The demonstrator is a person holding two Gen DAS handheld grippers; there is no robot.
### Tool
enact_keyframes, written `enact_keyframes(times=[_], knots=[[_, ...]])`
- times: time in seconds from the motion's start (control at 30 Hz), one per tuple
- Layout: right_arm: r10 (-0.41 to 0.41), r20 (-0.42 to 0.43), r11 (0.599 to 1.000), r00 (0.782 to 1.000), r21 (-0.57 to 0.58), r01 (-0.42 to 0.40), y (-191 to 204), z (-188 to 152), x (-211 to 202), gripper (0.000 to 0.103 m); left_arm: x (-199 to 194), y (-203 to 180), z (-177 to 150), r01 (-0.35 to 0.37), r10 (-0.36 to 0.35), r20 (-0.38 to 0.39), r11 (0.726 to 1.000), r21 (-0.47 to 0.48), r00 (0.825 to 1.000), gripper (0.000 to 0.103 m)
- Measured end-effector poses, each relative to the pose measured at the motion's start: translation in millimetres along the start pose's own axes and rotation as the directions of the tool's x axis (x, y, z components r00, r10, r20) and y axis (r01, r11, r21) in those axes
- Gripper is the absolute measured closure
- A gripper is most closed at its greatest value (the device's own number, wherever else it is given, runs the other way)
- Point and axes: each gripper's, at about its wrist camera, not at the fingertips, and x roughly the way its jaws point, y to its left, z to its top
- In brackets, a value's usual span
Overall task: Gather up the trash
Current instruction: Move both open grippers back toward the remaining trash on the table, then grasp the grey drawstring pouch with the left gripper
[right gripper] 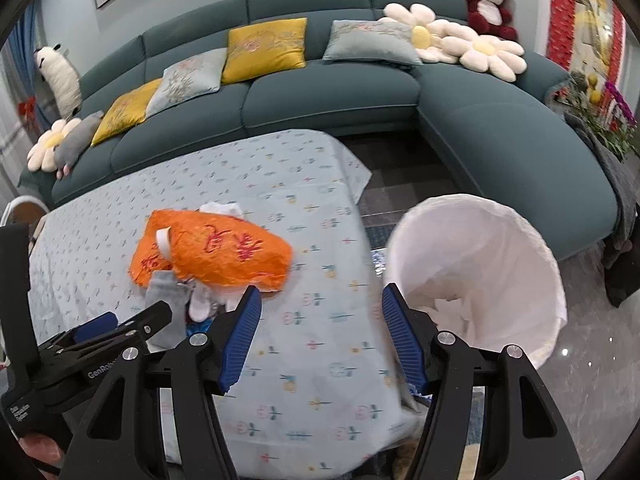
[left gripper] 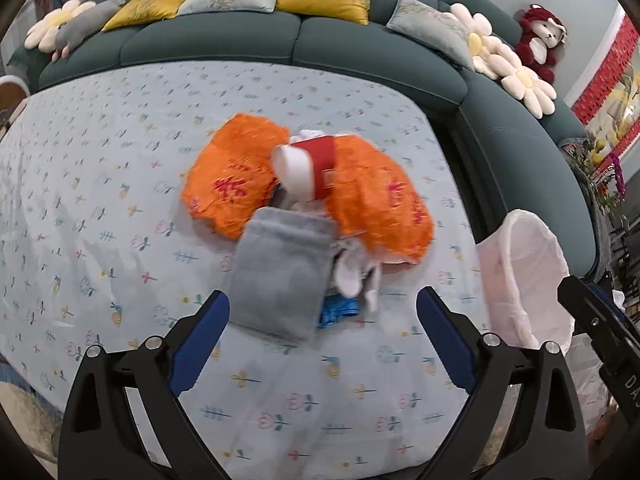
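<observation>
A heap of trash lies mid-table on the flowered cloth: two crumpled orange wrappers [left gripper: 236,180] [right gripper: 224,254], a red-and-white paper cup [left gripper: 308,168], a grey cloth pouch [left gripper: 280,276], white tissue [left gripper: 354,270] and a blue scrap [left gripper: 338,312]. My left gripper [left gripper: 322,312] hangs open just short of the pouch, nothing between its blue pads. My right gripper [right gripper: 320,312] stands open over the table's right edge, empty, the heap to its left. A bin lined with a white bag [right gripper: 476,264] [left gripper: 528,272] stands off the table's right side, with white paper inside.
A dark teal sectional sofa [right gripper: 332,96] with yellow and grey cushions, flower pillows and a red plush toy [right gripper: 486,2] wraps the far and right sides. Dark floor [right gripper: 400,184] runs between table and sofa. The left gripper's body [right gripper: 92,344] shows at the right wrist view's lower left.
</observation>
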Motion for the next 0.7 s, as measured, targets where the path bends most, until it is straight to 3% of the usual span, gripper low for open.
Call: enact_keyframes(times=[0.47,0.53,0.7], knots=[[0.015,-0.054,0.998,0.998,-0.053,-0.018,38.8,1.1,28.4,0.042,50.8,23.6,-0.1,-0.036,0.037,-0.11,0.999,0.01,0.993,0.015],[0.016,-0.059,0.998,0.998,-0.06,-0.02,42.4,2.2,31.5,0.042,55.9,23.9,1.2,-0.023,0.024,-0.124,1.0,0.008,0.992,0.022],[0.028,-0.071,0.997,0.997,-0.075,-0.033,52.2,6.0,39.7,0.042,58.9,28.5,3.4,0.011,-0.012,-0.145,1.0,-0.007,0.989,0.061]])
